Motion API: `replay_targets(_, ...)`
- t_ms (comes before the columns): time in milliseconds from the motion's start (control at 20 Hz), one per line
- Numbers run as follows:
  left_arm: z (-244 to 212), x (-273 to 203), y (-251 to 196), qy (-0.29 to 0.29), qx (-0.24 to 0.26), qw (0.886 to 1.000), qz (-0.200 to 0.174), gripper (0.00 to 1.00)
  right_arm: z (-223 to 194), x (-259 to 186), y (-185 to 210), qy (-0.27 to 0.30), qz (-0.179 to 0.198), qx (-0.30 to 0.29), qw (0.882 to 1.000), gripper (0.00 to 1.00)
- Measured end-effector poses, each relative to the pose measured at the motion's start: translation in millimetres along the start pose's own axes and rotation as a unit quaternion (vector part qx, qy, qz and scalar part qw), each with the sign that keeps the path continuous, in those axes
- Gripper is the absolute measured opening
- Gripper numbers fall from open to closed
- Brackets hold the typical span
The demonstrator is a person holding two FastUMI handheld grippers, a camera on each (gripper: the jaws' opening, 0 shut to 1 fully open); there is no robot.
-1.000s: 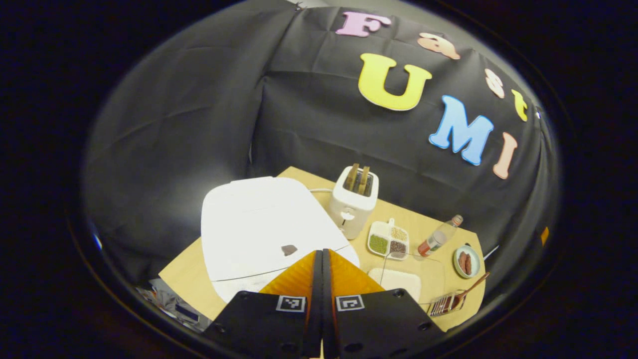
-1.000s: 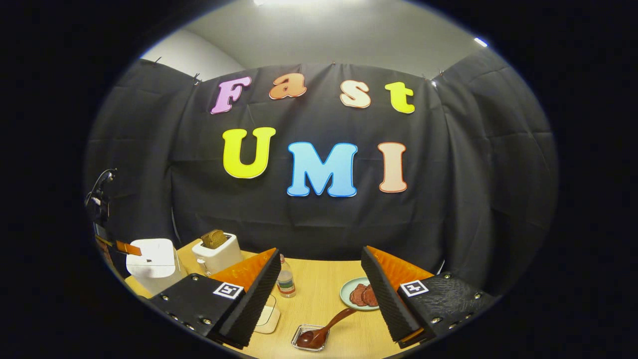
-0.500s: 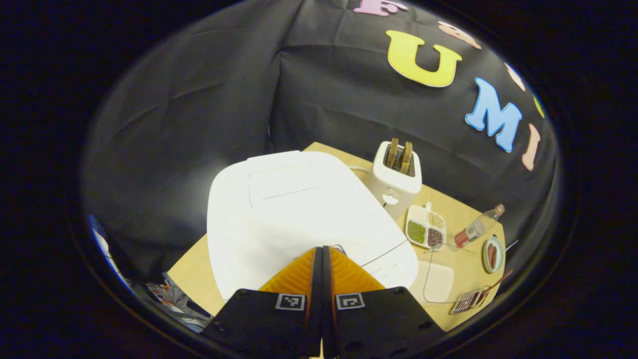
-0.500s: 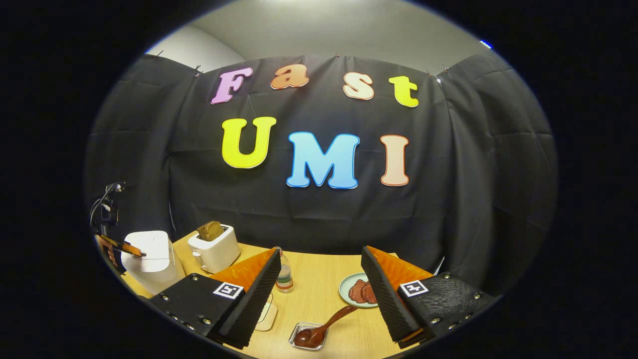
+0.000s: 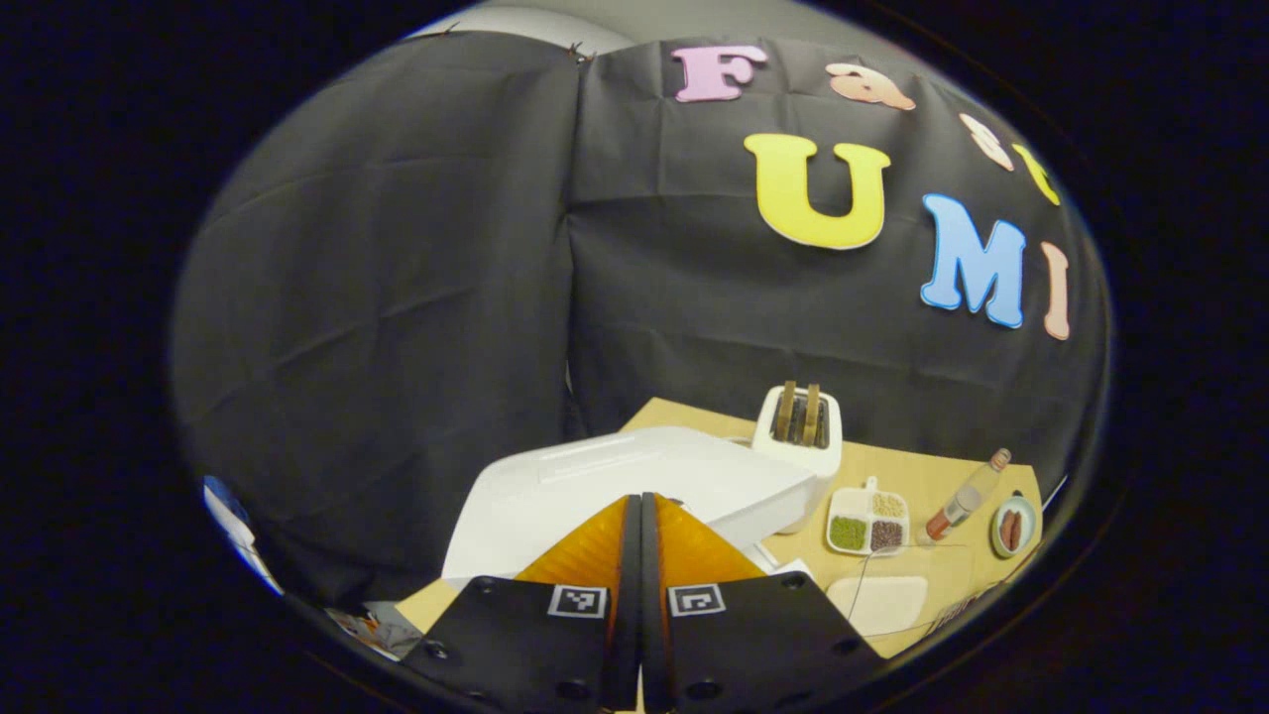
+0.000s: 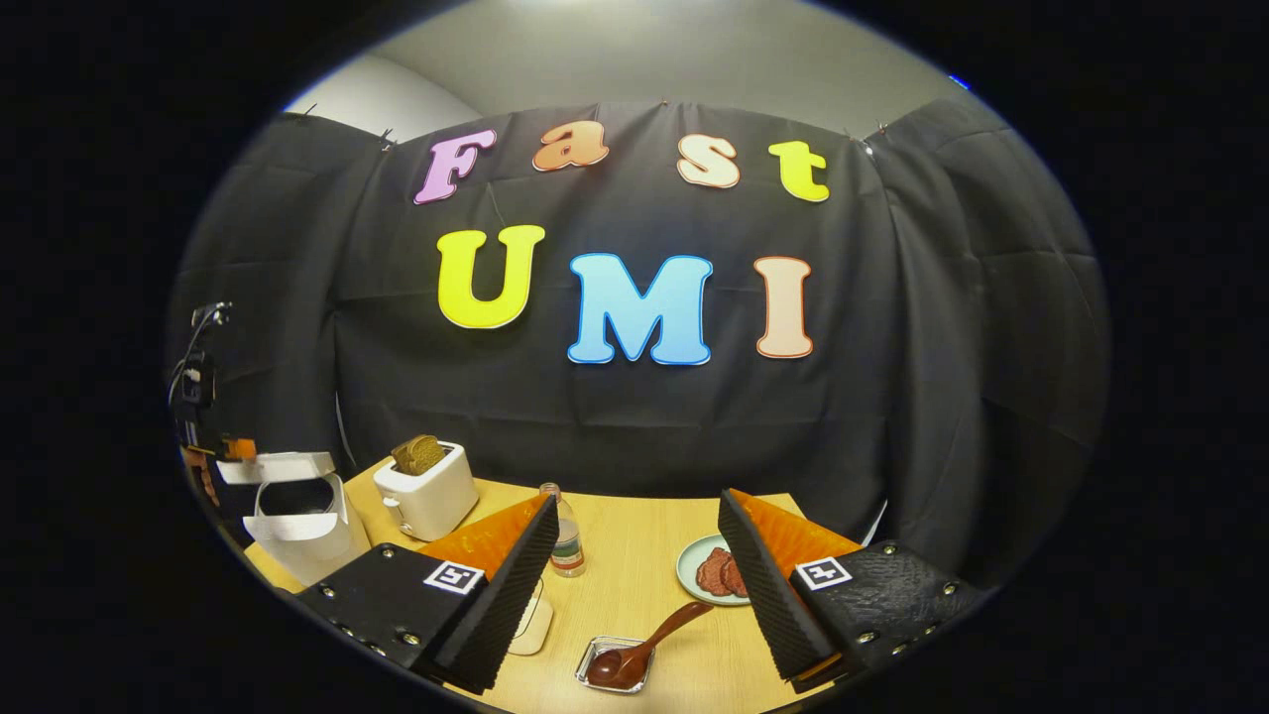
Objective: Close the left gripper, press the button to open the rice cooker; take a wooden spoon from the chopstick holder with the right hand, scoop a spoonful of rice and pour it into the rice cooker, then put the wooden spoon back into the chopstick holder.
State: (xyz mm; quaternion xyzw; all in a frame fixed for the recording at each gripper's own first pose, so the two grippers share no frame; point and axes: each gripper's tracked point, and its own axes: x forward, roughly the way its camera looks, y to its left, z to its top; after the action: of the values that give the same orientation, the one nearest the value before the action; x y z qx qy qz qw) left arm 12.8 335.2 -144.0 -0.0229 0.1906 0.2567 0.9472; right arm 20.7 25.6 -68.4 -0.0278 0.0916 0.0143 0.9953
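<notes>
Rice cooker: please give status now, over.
Left gripper shut, empty. Right gripper open, empty. Rice cooker lid up. Spoon in its holder, path clear.

A light wooden table [image 6: 644, 585] carries everything. On it stand a white rice cooker [image 6: 297, 526] with its lid raised, a white toaster [image 6: 428, 491] holding bread, and a small bottle [image 6: 566, 545]. A plate [image 6: 694, 585] of what look like meat slices lies beside a wooden spoon [image 6: 644, 650] resting in a small clear tray [image 6: 593, 662]. Nearer the toaster lie a four-part dish [image 5: 867, 521] of grains and a flat white container [image 5: 877, 603].
</notes>
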Motion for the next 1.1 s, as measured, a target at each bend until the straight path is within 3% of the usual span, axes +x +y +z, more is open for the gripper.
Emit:
replay_targets(100, 35, -27, -13, -0.052, -0.019, 0.998, -0.026, 0.09, -1, -2, 0, -0.001, 0.002, 0.001, 1.000, 0.98)
replay_targets(150, 54, -38, -21, -0.081, -0.028, 0.996, -0.038, 0.19, -1, -3, 0, -0.002, 0.003, 0.001, 1.000, 0.99)
replay_targets(350, 89, -90, -45, -0.159, -0.028, 0.985, -0.065, 0.87, -4, -9, 0, -0.001, 0.006, 0.004, 1.000, 0.99)
replay_targets(650, 92, -146, -99, -0.201, -0.012, 0.972, -0.123, 0.88, -8, -9, -8, -0.004, 0.000, 0.014, 1.000, 0.99)
replay_targets(1100, 58, -169, -144, -0.183, 0.004, 0.969, -0.168, 0.88, -31, 11, -25, 0.011, -0.010, 0.032, 0.999, 0.98)
